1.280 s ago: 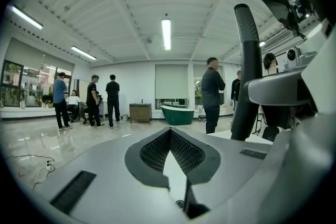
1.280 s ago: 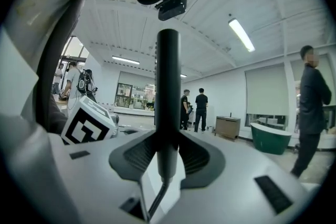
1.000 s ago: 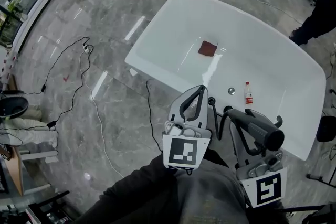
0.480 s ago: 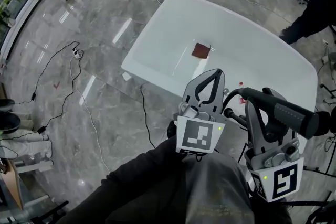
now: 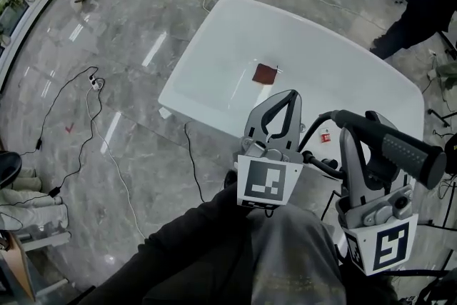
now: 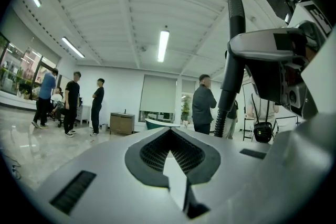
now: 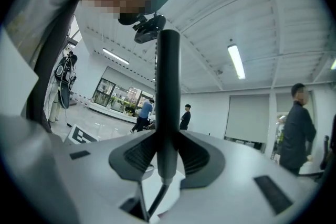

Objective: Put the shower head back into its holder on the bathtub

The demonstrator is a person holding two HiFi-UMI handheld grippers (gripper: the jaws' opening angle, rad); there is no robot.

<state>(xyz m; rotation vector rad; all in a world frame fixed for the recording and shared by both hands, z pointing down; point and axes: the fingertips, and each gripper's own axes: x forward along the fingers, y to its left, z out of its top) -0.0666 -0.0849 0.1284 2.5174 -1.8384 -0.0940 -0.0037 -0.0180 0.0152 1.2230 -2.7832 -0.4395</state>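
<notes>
R gripper [image 5: 357, 138] + shower head [image 5: 400, 148], higher.

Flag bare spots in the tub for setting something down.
Free: bathtub floor from the brown cloth out to the far rim, and picture-left of the cloth. Crowded: the near rim, where left tool, hose, small bottle and right tool gripping the shower head bunch together.

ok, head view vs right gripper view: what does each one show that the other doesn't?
Head view only: the basin of the white bathtub and the dark red cloth lying in it. Right gripper view only: the ceiling lights and a roller blind on the far wall. Both: the right claw shut on the shower head, plus bystanders in the room.
</notes>
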